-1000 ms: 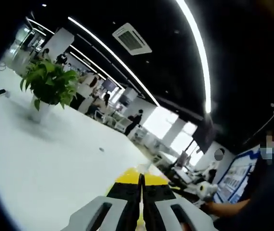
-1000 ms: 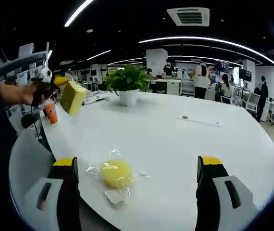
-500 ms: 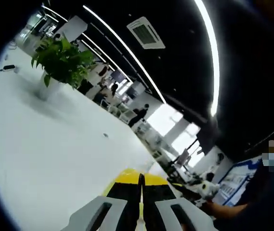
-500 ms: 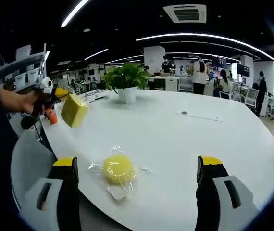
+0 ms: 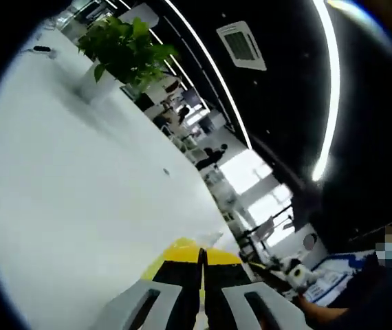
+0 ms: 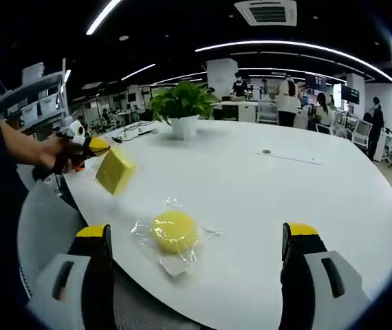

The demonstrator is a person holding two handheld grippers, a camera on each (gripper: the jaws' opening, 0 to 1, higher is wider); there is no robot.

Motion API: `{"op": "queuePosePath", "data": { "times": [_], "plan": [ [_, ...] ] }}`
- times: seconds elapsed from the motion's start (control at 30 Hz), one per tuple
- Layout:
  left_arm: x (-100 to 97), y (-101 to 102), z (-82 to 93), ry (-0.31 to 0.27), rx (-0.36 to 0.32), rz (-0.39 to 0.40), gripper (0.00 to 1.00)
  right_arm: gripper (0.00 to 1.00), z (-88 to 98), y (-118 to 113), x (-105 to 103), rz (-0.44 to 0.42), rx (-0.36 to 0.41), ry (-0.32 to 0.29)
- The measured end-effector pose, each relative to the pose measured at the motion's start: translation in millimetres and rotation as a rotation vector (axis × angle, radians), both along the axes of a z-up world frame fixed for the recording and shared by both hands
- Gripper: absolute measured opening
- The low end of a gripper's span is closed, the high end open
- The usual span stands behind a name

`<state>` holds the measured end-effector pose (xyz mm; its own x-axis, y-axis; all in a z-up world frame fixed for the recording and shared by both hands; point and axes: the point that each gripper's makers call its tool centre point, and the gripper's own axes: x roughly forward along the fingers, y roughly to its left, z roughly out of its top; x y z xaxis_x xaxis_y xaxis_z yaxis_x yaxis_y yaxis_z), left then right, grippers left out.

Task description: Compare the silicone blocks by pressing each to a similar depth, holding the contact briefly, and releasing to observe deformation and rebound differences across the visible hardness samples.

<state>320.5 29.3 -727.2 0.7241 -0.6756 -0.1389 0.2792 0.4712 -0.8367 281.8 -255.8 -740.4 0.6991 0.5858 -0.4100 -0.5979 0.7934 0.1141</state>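
The left hand-held gripper (image 6: pixel 89 146) has its jaws clamped together on a yellow rectangular silicone block (image 6: pixel 114 170), held by one edge in the air just over the near-left rim of the round white table (image 6: pixel 306 199). The right hand-held gripper (image 6: pixel 197 240) is spread wide and holds nothing; between its jaws, on the table, lies a round yellow silicone block in clear plastic wrap (image 6: pixel 174 231). Both samples are probably light and springy (the wrap looks slippery), so press the round one squarely on its crown.
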Motion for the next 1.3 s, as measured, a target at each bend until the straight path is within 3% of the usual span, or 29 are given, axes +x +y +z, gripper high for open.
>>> {"op": "queuePosePath", "data": {
  "times": [0.23, 0.3, 0.37, 0.43, 0.5, 0.53, 0.6, 0.67, 0.77, 0.87, 1.1, 1.23, 1.3],
  "plan": [
    [7.6, 22, -28.9, 0.079, -0.009, 0.059, 0.0, 0.96, -2.9, 3, -3, 0.008, 0.0, 0.01],
    [9.0, 37, -52.2, 0.114, 0.123, 0.076, 0.0, 0.96, 0.1, 4, -2, 0.004, 0.025, -0.011],
    [9.9, 45, -64.6, 0.119, 0.209, 0.066, 0.0, 0.96, -3.3, 2, -2, -0.009, 0.031, 0.001],
    [14.3, 46, -59.6, 0.074, 0.215, 0.076, 0.0, 0.96, -8.7, -1, -5, -0.018, 0.023, 0.022],
    [21.8, 55, -51.8, 0.07, 0.138, 0.139, 0.0, 0.96, -10.4, -3, -8, -0.027, 0.009, 0.035],
    [21.2, 54, -50.8, 0.062, 0.128, 0.115, 0.0, 0.96, -10.4, -4, -9, -0.033, 0.007, 0.04],
    [19.2, 54, -57.8, 0.049, 0.222, 0.072, 0.0, 0.96, -7.7, -4, -11, -0.042, 0.007, 0.041],
    [17.1, 53, -63.1, 0.041, 0.27, 0.034, 0.0, 0.96, -5.2, -5, -11, -0.052, 0.004, 0.037],
    [14.9, 52, -68.1, 0.04, 0.284, 0.025, 0.0, 0.96, -4.2, -6, -9, -0.06, 0.005, 0.033],
    [18.1, 57, -85.2, 0.055, 0.321, 0.023, 0.0, 0.96, -0.9, -6, -8, -0.054, 0.03, 0.016],
    [14.5, 57, -94.2, 0.04, 0.348, 0.044, 0.0, 0.96, 1.0, -11, -3, -0.06, 0.041, 0.021],
    [9.6, 55, -102.3, 0.043, 0.384, 0.024, 0.0, 0.89, -1.3, -13, -4, -0.044, 0.019, 0.027],
    [10.4, 57, -102.4, 0.032, 0.404, 0.023, 0.0, 0.9, 1.6, -13, -4, -0.044, 0.031, 0.03]
  ]
}}
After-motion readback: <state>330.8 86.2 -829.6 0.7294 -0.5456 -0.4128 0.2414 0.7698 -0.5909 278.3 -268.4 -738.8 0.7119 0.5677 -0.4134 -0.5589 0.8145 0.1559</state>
